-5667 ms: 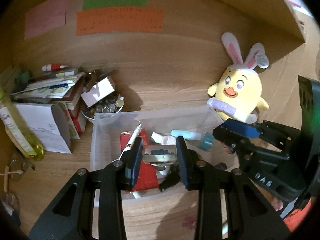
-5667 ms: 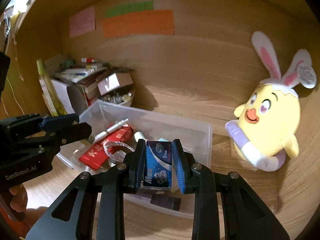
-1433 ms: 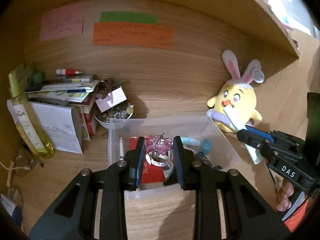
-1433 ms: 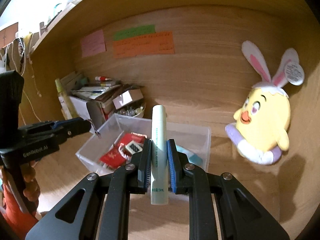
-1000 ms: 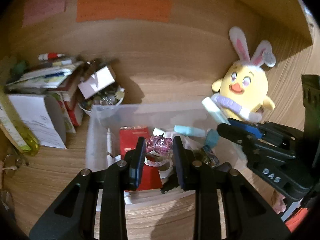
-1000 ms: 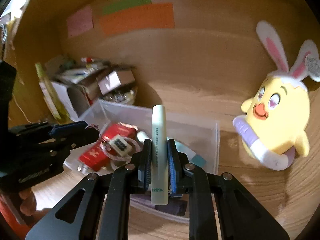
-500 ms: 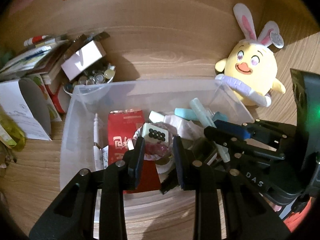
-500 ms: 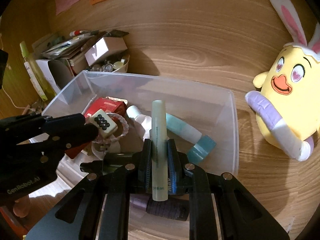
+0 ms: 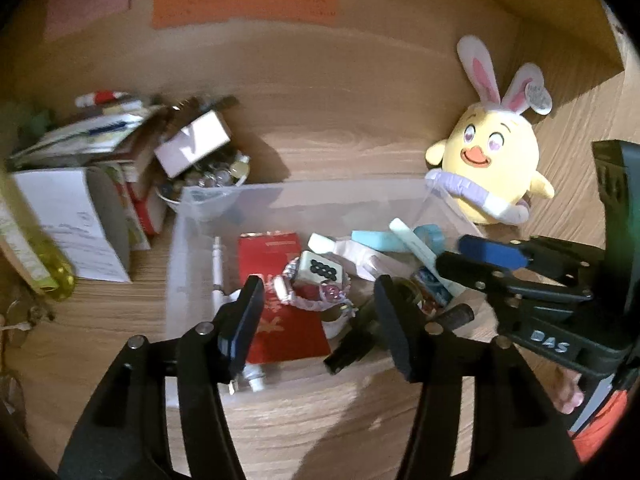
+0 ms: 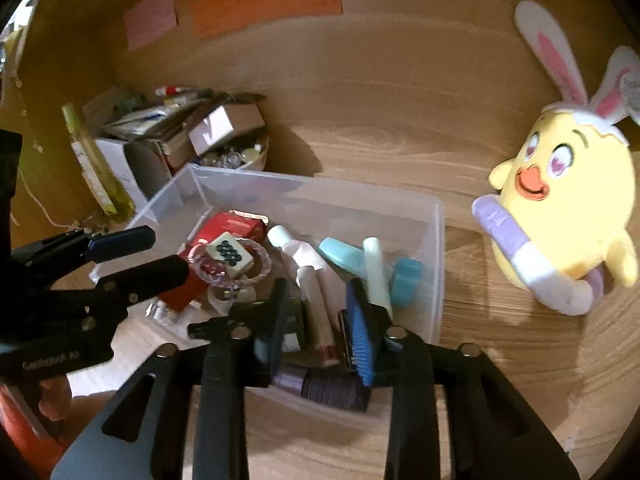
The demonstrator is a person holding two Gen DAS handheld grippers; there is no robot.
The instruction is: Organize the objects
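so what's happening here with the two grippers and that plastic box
A person is sorting small items into a clear plastic bin on a wooden desk. Both grippers are over it with jaws opening. The left gripper has nothing pressed between its fingers; the mahjong-tile bracelet lies in the bin on a red packet. The right gripper is also empty, with a pale green tube lying in the bin beyond it. A yellow bunny-eared plush sits outside.
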